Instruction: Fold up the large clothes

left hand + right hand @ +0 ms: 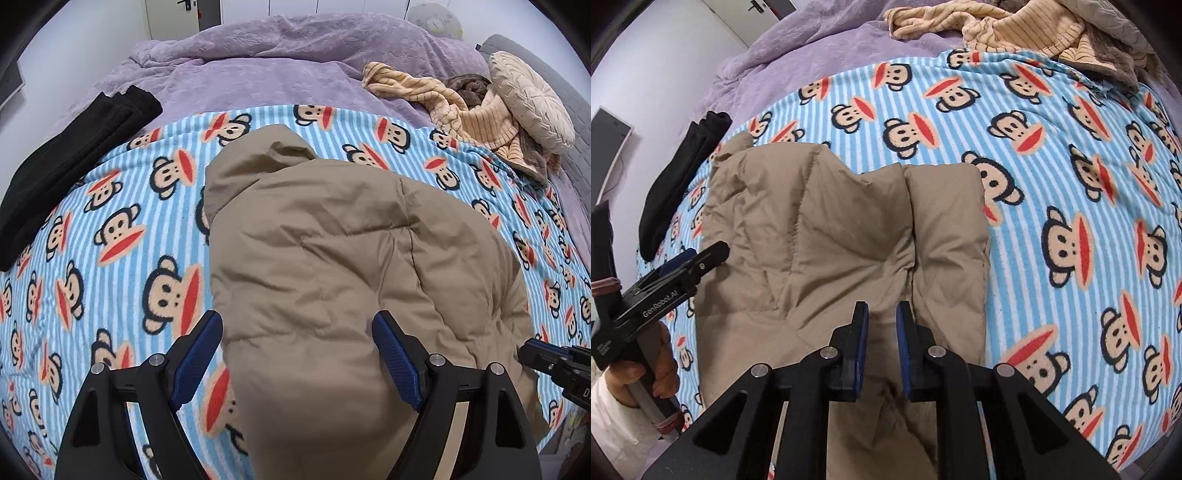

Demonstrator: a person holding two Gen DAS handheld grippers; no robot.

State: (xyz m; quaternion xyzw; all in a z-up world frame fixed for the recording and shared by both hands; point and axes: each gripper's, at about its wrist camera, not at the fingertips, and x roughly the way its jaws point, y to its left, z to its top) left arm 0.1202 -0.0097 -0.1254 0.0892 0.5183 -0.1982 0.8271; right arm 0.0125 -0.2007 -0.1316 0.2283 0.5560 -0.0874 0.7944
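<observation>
Bed point(258, 62) with purple cover, striped monkey blanket point(122, 206) on top. Tan puffy coat point(332, 236) lies on blanket, partly folded. Left hand-held gripper point(297, 354) wide apart over near edge of coat, holding nothing. Right hand-held gripper point(882, 343) nearly closed, small gap; cannot tell if it pinches cloth. Coat looks soft, light, thick, a bit slippery. Best grab at hem corners or seam.

**Two grippers, one wide, one narrow**

The left black two-finger gripper with blue pads point(297, 325) has its jaws spread wide. The right black gripper with blue pads point(882, 312) shows a narrow gap. A bare hand point(653, 369) grips the left handle.
</observation>
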